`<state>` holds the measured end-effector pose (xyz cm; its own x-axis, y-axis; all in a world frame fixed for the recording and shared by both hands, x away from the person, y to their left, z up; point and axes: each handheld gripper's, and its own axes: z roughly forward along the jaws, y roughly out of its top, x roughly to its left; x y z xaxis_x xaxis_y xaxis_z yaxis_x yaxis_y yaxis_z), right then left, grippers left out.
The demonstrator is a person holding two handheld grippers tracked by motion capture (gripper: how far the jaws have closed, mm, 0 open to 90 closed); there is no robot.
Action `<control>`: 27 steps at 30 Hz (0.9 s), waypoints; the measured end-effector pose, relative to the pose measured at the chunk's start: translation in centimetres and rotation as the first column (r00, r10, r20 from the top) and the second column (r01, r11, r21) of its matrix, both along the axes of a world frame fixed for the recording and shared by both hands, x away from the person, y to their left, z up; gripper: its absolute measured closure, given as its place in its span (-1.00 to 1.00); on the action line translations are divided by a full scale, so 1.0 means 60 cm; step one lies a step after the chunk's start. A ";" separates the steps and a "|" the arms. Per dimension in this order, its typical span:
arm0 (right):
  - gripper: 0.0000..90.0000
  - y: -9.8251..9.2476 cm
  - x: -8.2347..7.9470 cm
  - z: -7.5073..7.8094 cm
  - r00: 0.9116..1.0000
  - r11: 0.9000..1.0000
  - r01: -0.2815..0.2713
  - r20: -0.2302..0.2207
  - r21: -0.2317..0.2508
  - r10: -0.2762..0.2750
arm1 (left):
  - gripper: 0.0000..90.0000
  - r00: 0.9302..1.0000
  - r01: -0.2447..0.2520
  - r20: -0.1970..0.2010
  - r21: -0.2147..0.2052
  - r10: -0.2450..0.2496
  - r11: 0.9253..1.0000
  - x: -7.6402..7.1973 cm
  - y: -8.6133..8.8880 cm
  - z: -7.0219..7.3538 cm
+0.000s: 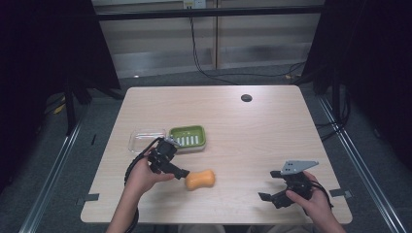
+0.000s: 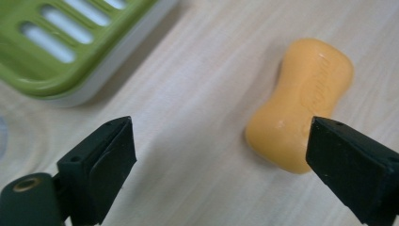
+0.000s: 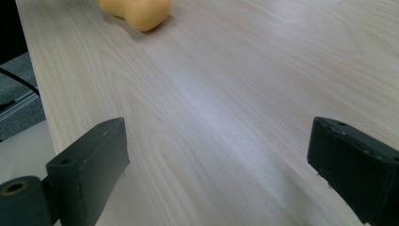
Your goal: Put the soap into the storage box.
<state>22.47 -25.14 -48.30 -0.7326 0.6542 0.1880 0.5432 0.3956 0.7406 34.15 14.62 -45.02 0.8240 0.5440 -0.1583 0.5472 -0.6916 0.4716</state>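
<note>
Fingers [image 2: 101, 162] wide apart both sides, empty; soap [image 2: 301, 101] by L.

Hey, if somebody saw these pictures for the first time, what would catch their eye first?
Most likely the orange peanut-shaped soap bar lying on the pale wooden table near its front edge, just off the open left gripper. Next comes the green slotted soap dish behind it toward the table's middle, with a clear plastic lid to its left. The open right gripper sits over bare wood at the front right.
</note>
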 end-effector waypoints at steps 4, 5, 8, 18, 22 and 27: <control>-0.88 0.003 -0.002 0.002 1.000 1.000 0.001 0.002 0.001 -0.001 | -0.86 0.999 0.051 0.008 0.033 -0.052 0.998 -0.006 -0.011 -0.002; -0.88 0.003 -0.002 0.002 1.000 1.000 0.001 0.002 0.001 -0.001 | -0.86 0.999 0.051 0.008 0.033 -0.052 0.998 -0.006 -0.011 -0.002; -0.88 0.002 0.000 0.004 1.000 1.000 0.001 0.007 0.012 -0.001 | -0.79 0.997 0.080 0.004 0.045 -0.081 0.996 -0.012 -0.018 0.002; -0.88 0.006 -0.001 0.003 1.000 1.000 0.002 0.001 0.013 -0.002 | -0.45 0.966 0.254 0.022 0.072 -0.256 0.965 -0.030 -0.059 0.016; -0.88 0.001 -0.010 0.004 1.000 1.000 0.010 0.007 0.009 -0.010 | -0.36 0.954 0.294 0.023 0.117 -0.298 0.949 -0.029 -0.080 0.015; -0.88 -0.004 -0.021 0.004 1.000 1.000 0.019 0.001 0.010 -0.019 | -0.27 0.935 0.349 0.002 0.175 -0.354 0.921 -0.026 -0.103 0.006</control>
<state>21.18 -25.36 -48.05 -0.7199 0.6664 0.1942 0.5502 0.3774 0.7449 32.56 8.43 -44.66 0.9702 0.2348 -0.0593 0.2407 -0.9074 0.3445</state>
